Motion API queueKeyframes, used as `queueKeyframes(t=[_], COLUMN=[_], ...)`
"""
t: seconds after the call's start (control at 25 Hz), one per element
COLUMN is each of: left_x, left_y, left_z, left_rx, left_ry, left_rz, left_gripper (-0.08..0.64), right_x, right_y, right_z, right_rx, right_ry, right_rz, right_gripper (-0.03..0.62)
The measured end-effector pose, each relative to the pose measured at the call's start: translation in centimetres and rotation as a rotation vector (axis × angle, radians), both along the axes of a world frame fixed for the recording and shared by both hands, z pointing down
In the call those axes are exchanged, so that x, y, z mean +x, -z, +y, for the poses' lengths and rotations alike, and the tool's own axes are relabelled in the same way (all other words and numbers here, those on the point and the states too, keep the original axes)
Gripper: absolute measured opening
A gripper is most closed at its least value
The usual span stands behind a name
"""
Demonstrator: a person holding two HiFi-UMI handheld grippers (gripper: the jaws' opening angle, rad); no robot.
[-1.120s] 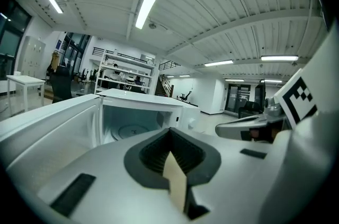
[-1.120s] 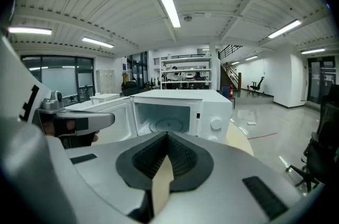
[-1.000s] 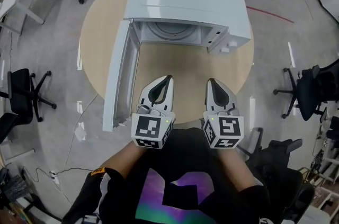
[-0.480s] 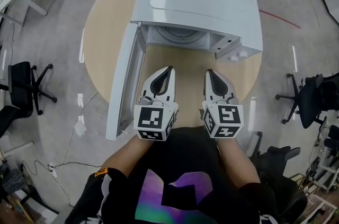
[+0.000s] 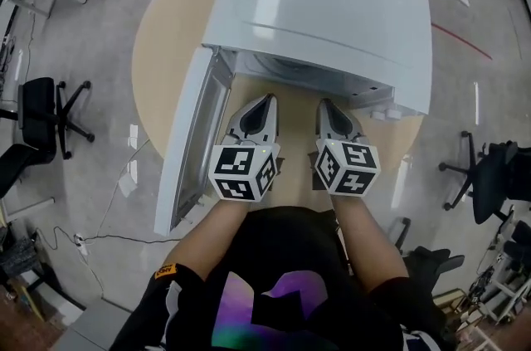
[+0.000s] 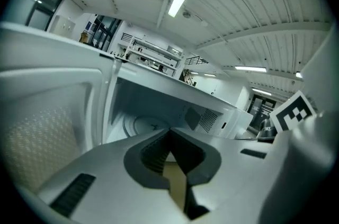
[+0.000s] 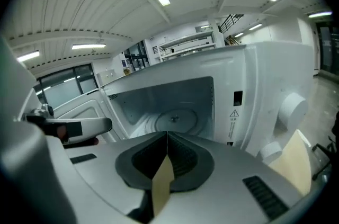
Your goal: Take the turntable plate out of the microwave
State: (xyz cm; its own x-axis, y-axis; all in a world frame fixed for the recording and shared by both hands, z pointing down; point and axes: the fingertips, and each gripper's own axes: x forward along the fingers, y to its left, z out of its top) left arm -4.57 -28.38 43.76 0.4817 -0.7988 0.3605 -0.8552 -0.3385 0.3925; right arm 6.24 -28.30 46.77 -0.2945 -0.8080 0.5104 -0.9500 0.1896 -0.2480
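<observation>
A white microwave [image 5: 332, 1] stands on a round wooden table [image 5: 166, 34] with its door [image 5: 191, 142] swung open to the left. The glass turntable plate [image 7: 172, 121] lies flat on the cavity floor, and it also shows in the left gripper view [image 6: 139, 125]. From the head view the microwave's top hides it. My left gripper [image 5: 267, 98] and right gripper [image 5: 325, 102] hover side by side just in front of the opening, both pointing into it. Each is shut with nothing between its fingertips, as seen at the left gripper [image 6: 170, 130] and the right gripper [image 7: 167, 134].
The open door [image 6: 47, 112] stands close on the left of my left gripper. The control panel with two knobs [image 7: 291, 109] flanks the cavity on the right. Office chairs [image 5: 41, 121] [image 5: 489, 175] stand on the grey floor around the table.
Both grippers have moved forward and down toward the microwave opening. The microwave has grown larger in the head view. Both pairs of jaws stayed shut.
</observation>
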Motion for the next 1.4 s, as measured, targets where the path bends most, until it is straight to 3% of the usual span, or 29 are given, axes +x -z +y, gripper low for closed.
queueKeyframes(t=[0.24, 0.56, 1.0, 1.4], left_x=[0.4, 0.0, -1.3, -1.3], left_y=[-4.0, -7.1, -10.2, -11.6], left_z=[-3.1, -5.7, -7.5, -8.4], left_rx=[-0.113, -0.201, -0.323, -0.368], left_ry=[0.037, 0.108, 0.198, 0.220], left_rz=[0.038, 0.090, 0.248, 0.289], left_gripper=[0.057, 0.132, 0.158, 0.158], right_x=[0.9, 1.0, 0.4, 0.6], right_y=[-3.9, -6.8, -9.5, -10.5], right_z=[-2.8, -5.2, -6.0, -6.9], right_rx=[-0.080, -0.140, -0.242, -0.313], right_ry=[-0.033, -0.080, -0.186, -0.255], right_rz=[-0.085, -0.226, -0.439, -0.578], right_gripper=[0.017, 0.018, 0.067, 0.067])
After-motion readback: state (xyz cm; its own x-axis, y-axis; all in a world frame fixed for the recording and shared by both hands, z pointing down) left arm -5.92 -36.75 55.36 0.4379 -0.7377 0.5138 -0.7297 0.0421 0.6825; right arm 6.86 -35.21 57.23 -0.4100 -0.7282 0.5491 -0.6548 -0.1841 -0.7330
